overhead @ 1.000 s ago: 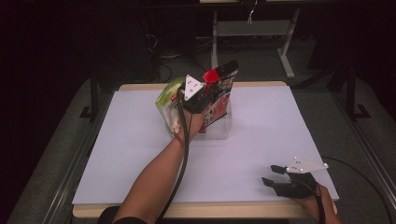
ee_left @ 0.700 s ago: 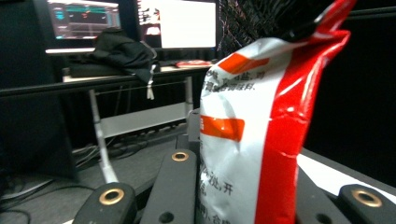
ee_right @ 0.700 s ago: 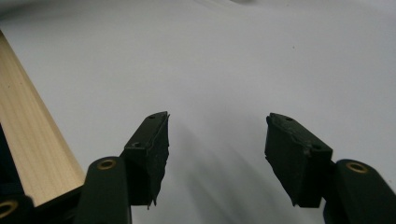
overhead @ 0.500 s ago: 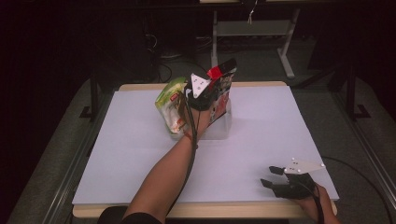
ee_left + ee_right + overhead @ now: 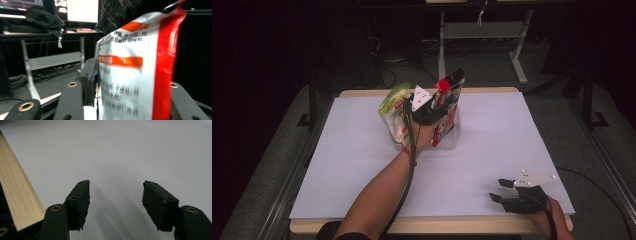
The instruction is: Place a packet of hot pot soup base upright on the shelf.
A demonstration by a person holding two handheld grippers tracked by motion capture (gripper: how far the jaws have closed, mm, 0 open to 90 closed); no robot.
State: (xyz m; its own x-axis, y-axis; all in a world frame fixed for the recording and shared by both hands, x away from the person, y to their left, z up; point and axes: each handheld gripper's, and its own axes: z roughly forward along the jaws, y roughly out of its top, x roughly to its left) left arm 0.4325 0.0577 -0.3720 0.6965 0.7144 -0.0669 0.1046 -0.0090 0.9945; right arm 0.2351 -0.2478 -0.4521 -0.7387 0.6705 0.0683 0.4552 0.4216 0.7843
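Observation:
A red and white snack bag (image 5: 451, 87) stands upright in a clear container (image 5: 453, 136) at the back middle of the table. A green bag (image 5: 393, 107) leans at its left. My left gripper (image 5: 445, 100) is at the top of the red and white bag (image 5: 130, 75). Its jaws have just been opening, and the bag stands between them in the left gripper (image 5: 132, 83) view, no longer pinched. My right gripper (image 5: 496, 190) rests low near the table's front right edge. The right gripper (image 5: 116, 200) is open, with bare white surface between its fingers.
A white sheet (image 5: 512, 135) covers the table, whose wooden edge (image 5: 15, 202) lies just left of the right gripper. Beyond the table's far side stand a metal frame (image 5: 482, 35) and cables on the dark floor.
The left forearm has shifted a little to the right, and the red and white bag sits slightly lower in the container. The right gripper has stayed where it was.

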